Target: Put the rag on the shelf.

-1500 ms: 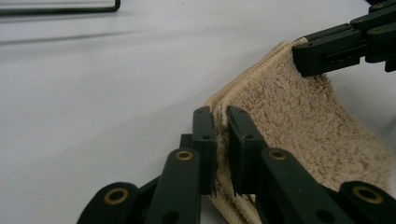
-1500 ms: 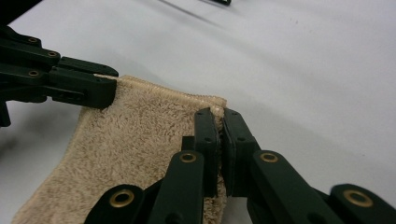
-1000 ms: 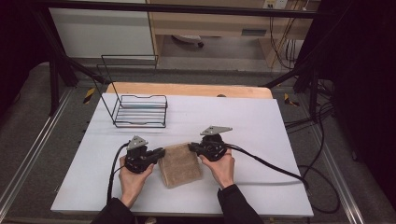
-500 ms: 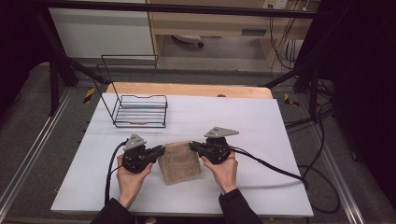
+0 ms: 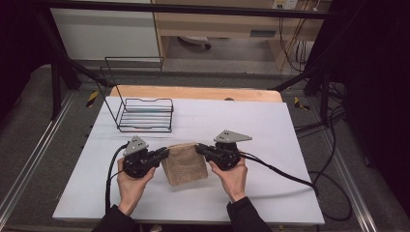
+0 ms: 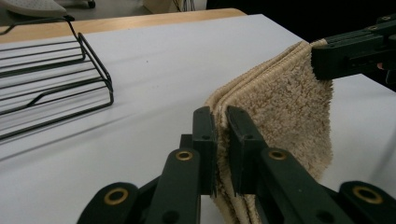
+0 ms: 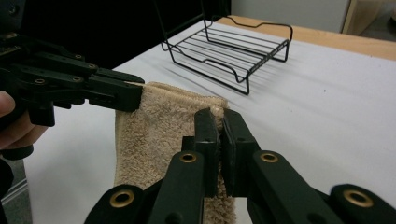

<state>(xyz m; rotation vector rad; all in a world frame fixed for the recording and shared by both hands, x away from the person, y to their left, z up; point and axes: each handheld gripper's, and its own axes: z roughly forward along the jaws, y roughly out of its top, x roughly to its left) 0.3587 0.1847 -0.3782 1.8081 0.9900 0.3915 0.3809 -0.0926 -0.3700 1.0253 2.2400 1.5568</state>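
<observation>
White rectangular table top (image 5: 290, 145) | black wire rack (image 5: 145, 115), far left of table, well apart from towel | folded beige terry towel (image 5: 185, 164), hanging between grippers near front edge | left gripper (image 5: 163, 153) pinching towel's left top corner | right gripper (image 5: 199, 149) pinching right top corner.

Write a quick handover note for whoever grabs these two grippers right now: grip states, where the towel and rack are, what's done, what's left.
Left gripper: shut on the folded towel, at its left top corner.
Right gripper: shut on the towel's right top corner.
Towel: hangs between both grippers over the white table, in front of the wire rack.
Done: towel folded and gripped.
Left: probably carry it to the rack, which holds nothing yet, and release.
</observation>
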